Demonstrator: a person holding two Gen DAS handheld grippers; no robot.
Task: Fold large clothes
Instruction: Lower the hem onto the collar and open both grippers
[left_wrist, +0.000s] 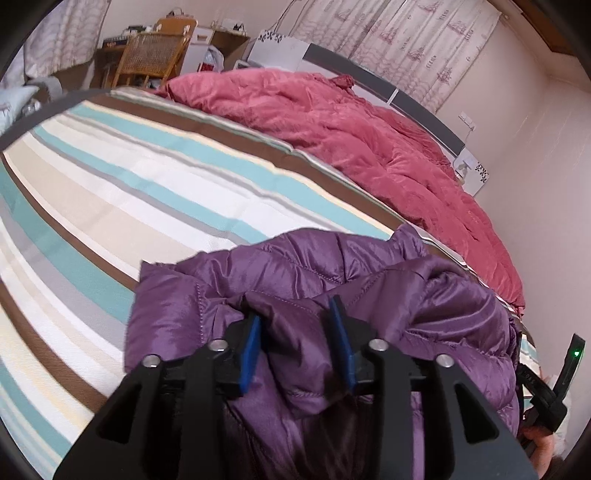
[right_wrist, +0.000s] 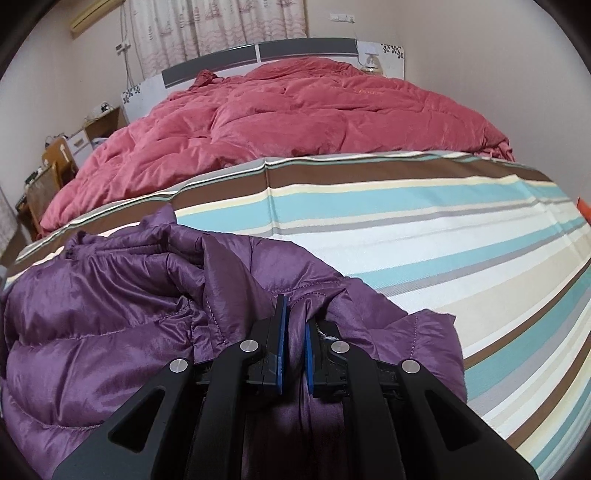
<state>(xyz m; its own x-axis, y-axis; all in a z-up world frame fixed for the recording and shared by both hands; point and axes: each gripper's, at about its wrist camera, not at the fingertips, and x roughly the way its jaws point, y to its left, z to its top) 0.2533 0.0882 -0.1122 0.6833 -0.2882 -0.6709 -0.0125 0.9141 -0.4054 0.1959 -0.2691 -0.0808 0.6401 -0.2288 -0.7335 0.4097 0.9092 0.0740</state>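
1. Black linkages of the left gripper (left_wrist: 295, 325) filled the foreground, its blue pads set fairly wide yet pressed into a thick bunch of the purple down jacket (left_wrist: 369, 280).
2. Nearly together, the right gripper (right_wrist: 294, 325) pinched a thinner fold of the jacket (right_wrist: 110, 314), probably for a firm hold.
3. The jacket lay bunched on the striped sheet (left_wrist: 147, 177), near its front edge, probably gripped at two points so it could be spread.
4. Behind it, the pink quilt (right_wrist: 295, 118) lay heaped by the headboard, well apart from the jacket.
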